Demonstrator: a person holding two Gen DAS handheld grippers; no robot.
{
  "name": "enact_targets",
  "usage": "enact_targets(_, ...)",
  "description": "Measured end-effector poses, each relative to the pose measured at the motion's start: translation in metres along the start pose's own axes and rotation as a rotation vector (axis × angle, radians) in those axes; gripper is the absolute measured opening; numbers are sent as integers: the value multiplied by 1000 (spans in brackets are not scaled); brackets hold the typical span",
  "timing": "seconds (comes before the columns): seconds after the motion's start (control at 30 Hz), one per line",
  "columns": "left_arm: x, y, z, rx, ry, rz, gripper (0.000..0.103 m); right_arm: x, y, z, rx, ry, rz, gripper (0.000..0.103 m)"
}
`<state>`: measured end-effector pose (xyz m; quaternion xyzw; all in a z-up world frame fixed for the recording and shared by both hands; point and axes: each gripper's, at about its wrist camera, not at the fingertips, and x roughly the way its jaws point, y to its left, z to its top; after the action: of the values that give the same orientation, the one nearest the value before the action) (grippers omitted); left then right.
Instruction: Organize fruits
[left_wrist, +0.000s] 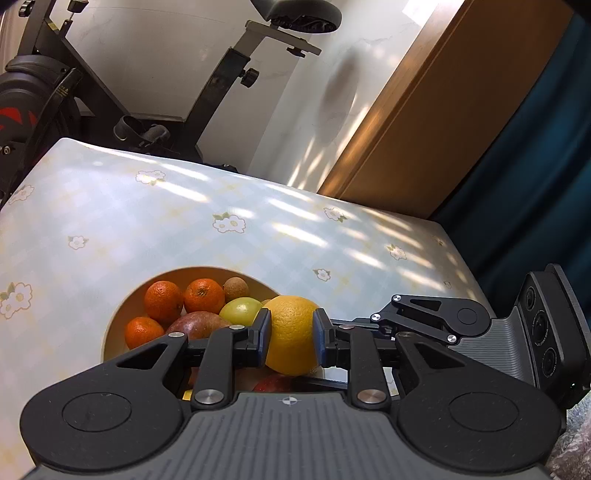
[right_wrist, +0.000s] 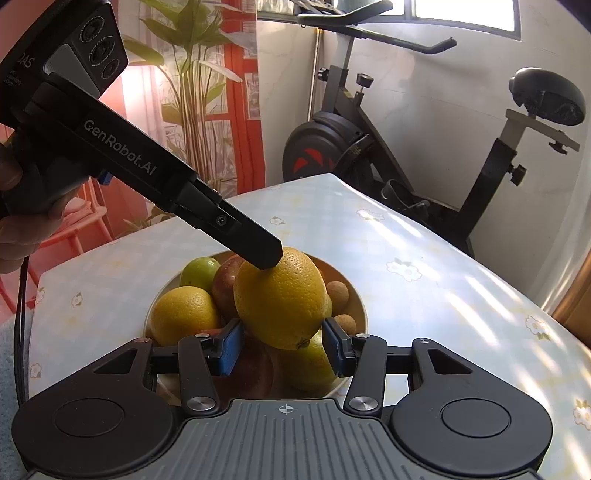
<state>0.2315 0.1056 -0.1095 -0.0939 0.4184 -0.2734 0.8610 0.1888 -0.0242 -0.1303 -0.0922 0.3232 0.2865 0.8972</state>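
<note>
Yellow orange (left_wrist: 291, 334) clamped by left gripper (left_wrist: 291, 332), above bowl (left_wrist: 110, 332)

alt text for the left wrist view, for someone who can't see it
The left gripper clamps a large yellow-orange citrus above a cream bowl of tangerines, apples and a green fruit. The bowl sits on a flowered tablecloth, an exercise bike behind.

Large yellow-orange citrus (left_wrist: 291, 334): dimpled rind, raised above the bowl, clamped at its sides.
Bowl (left_wrist: 110, 325): cream, round, on the near part of the table.
Contents: three small tangerines (left_wrist: 163, 301) at far left; green apple (left_wrist: 242, 310); red apple (left_wrist: 197, 325); small brown round fruit (left_wrist: 236, 288) at the far rim; second yellow citrus (right_wrist: 184, 314); further fruit beneath, partly hidden.
</note>
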Motion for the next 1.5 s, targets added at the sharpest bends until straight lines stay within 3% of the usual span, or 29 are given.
enact_targets(0.4,-9,17,-7,-17,-9,20,25,1,-8,-3,42,5,7,44)
enact_targets(0.67,-28,20,-8,-18,-57,122,26,-5,-3,-3,41,21,-22,44)
enact_targets(0.77,-36,17,-9,14,-79,176,35,-10,-1,-4,39,17,-39,44)
enact_targets(0.87,-45,13,-10,36,-106,226,51,-16,1,-3,49,5,-58,44)
enact_targets(0.93,-52,10,-10,35,-125,265,71,-22,1,-2,63,-10,-77,45)
enact_targets(1.03,-63,6,-12,31,-156,318,88,-29,2,-1,92,-25,-110,55)
enact_targets(1.1,-69,4,-13,30,-169,334,92,-38,3,0,124,-46,-129,63)
enact_targets(1.27,-79,-3,-22,52,-162,336,98,-58,7,1,179,-92,-182,101)
enact_targets(1.33,-83,-8,-26,67,-178,340,103,-67,8,2,209,-107,-206,103)
enact_targets(1.5,-94,-22,-34,87,-222,387,103,-89,14,0,270,-144,-259,103)
